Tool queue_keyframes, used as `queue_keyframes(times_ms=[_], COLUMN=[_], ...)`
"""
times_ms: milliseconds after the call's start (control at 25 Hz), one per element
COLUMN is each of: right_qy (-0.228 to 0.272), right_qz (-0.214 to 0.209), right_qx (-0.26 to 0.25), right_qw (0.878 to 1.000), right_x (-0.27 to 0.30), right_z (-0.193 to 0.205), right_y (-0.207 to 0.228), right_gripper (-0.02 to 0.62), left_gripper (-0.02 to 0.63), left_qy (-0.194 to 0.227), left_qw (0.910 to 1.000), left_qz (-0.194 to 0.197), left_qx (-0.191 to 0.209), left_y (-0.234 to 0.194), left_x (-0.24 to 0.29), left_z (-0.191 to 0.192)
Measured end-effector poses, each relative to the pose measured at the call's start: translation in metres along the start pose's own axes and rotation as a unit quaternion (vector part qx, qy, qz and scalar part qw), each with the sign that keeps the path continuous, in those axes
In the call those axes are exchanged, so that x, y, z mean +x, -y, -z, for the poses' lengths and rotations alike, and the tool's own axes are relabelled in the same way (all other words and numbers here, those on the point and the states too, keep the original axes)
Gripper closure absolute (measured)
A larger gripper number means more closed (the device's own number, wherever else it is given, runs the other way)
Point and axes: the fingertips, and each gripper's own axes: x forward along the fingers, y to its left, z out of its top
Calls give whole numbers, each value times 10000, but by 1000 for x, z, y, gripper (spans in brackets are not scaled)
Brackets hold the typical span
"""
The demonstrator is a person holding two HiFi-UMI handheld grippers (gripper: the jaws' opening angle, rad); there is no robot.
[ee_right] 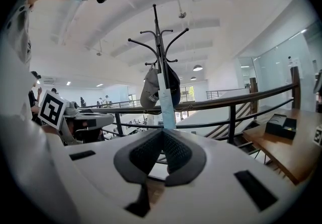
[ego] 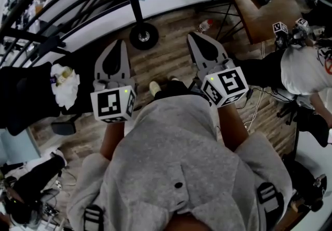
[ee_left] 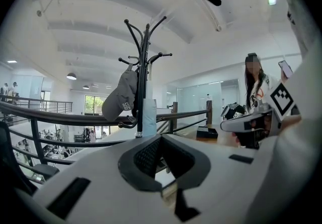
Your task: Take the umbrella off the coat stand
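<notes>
Ahead, the pale blue umbrella (ee_left: pixel 149 117) is hung on the coat stand (ee_left: pixel 145 52), well apart from the left hand-held gripper (ee_left: pixel 160 137) and right hand-held gripper (ee_right: pixel 162 131), both closed on nothing. The grey cap (ee_left: pixel 121 99) bears lettering that cannot be read.

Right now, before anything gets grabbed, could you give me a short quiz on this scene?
1. True or false: the left gripper and right gripper are both shut and empty.
2. What grey thing hangs on the stand beside the umbrella? A cap, B boot, C kettle.
3. Fill in: behind the stand runs a dark ____.
Key: 1 true; 2 A, the cap; 3 railing.
</notes>
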Motion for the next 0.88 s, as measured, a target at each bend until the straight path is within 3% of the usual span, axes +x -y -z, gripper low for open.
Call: queue_keyframes(times_ms=[400, 880], right_qy=[11, 64], right_qz=[-36, -49], right_qx=[-120, -239], right_qw=[9999, 9997], right_x=[8, 41], right_z=[-7, -18], right_y=[-5, 21], right_gripper=[584, 586], left_gripper=[592, 592], left_qy=[45, 46], left_qw=[10000, 10000], left_qz=[26, -15], left_qx=[-1, -22], left_y=[-4, -21], left_x=[1, 29], left_z=[-2, -2])
